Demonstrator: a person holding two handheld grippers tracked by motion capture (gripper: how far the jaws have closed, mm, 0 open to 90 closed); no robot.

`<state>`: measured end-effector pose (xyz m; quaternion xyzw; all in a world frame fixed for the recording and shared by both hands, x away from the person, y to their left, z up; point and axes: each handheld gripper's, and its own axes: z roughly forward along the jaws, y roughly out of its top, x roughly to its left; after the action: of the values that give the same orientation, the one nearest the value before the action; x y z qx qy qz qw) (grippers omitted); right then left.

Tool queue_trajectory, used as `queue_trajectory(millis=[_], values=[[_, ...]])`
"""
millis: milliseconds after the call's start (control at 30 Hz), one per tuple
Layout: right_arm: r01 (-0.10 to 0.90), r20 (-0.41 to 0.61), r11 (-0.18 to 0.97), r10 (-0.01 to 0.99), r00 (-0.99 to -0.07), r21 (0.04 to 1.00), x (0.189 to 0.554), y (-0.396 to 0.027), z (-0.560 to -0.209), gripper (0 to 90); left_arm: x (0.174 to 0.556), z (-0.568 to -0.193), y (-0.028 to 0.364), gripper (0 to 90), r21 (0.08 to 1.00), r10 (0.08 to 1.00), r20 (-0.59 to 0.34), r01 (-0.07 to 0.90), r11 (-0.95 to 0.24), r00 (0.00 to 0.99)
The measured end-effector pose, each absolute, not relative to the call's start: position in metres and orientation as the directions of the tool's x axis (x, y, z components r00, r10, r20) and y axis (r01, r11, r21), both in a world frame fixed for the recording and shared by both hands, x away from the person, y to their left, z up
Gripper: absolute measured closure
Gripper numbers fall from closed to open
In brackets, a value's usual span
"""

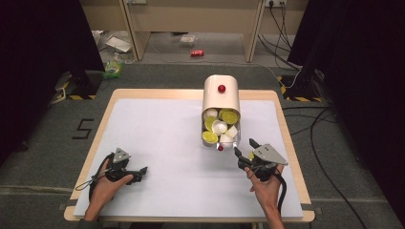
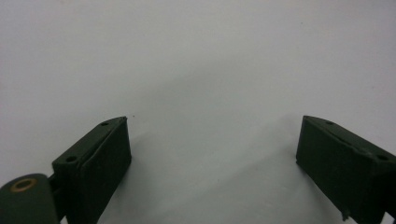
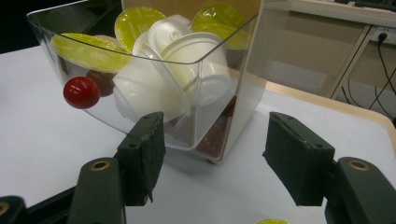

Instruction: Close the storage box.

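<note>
Clear drawer (image 3: 154,100) of coffee capsules (image 3: 187,60) stood pulled out of the cream dispenser (image 1: 221,93) at tabletop (image 1: 157,143) centre-right; right hand-held gripper (image 1: 245,149) just before it, jaws apart, empty; left hand-held gripper (image 1: 138,172) spread, empty

both grippers, left (image 1: 141,171) and right (image 1: 244,148), jaws apart

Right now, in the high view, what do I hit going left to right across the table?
left gripper → cream pod dispenser, its clear drawer full of pods → right gripper
</note>
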<state>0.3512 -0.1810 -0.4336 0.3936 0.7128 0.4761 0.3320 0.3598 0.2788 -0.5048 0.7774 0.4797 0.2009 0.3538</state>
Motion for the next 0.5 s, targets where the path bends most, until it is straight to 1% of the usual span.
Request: queue_trajectory(millis=[133, 500], values=[[0.233, -0.091, 0.221, 0.880, -0.465, 0.947, 0.3542, -0.1795, -0.4324, 38.2, 0.3597, -0.5048, 0.2788, 9.2, 0.743, 0.888, -0.027, 0.604, -0.290, 0.459], [0.221, -0.106, 0.227, 0.886, -0.452, 0.949, 0.3569, -0.1776, -0.4314, 36.8, 0.3597, -0.5048, 0.2787, 9.2, 0.743, 0.888, -0.026, 0.603, -0.290, 0.459]])
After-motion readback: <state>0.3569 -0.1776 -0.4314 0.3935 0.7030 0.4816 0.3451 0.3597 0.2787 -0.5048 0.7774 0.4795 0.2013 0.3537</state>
